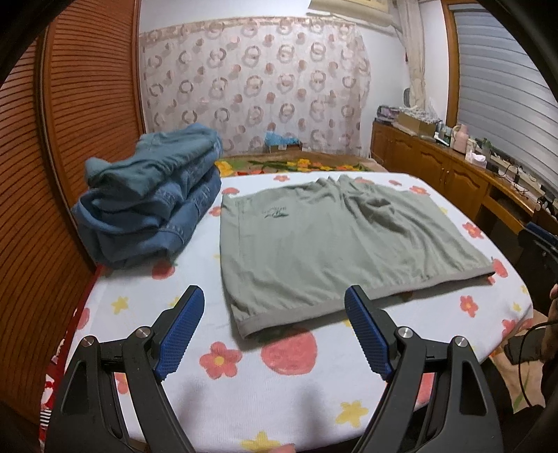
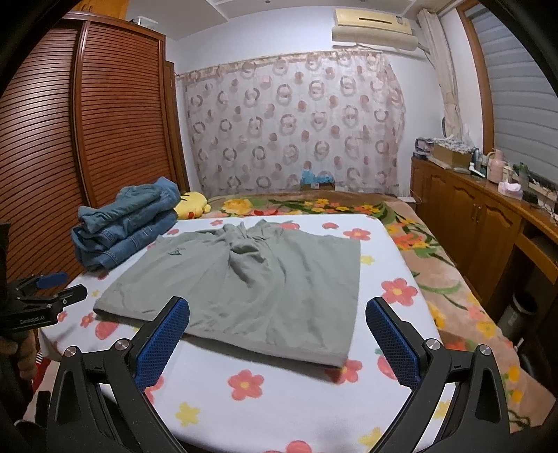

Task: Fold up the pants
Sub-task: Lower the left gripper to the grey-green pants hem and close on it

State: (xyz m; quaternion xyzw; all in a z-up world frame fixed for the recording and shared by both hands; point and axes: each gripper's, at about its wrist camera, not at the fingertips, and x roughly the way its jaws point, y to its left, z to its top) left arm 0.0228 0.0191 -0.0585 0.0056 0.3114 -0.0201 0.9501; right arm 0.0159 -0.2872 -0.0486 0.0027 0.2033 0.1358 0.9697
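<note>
A white flowered cloth [image 1: 300, 393] covers the bed. Grey-green pants [image 1: 334, 244] lie flat at its centre, long axis left to right, hems nearest. Folded jeans [image 1: 150, 205] are stacked at far left. Left gripper [image 1: 275, 327] and right gripper [image 2: 277, 334] hover spread wide, empty.

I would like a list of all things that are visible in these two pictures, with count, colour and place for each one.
grey-green pants: one, spread flat in the middle of the floral sheet
denim stack: one pile, blue, folded, left of the pants
plush toy: one, yellow, behind the denim stack
wardrobe: one, brown, slatted, on the left
curtain: one, pinkish with circles, back wall
air conditioner: one, cream, above the curtain
cabinet: one, brown wood, right side, small items on top
left gripper: black with blue pads, open
right gripper: same colours, open
</note>
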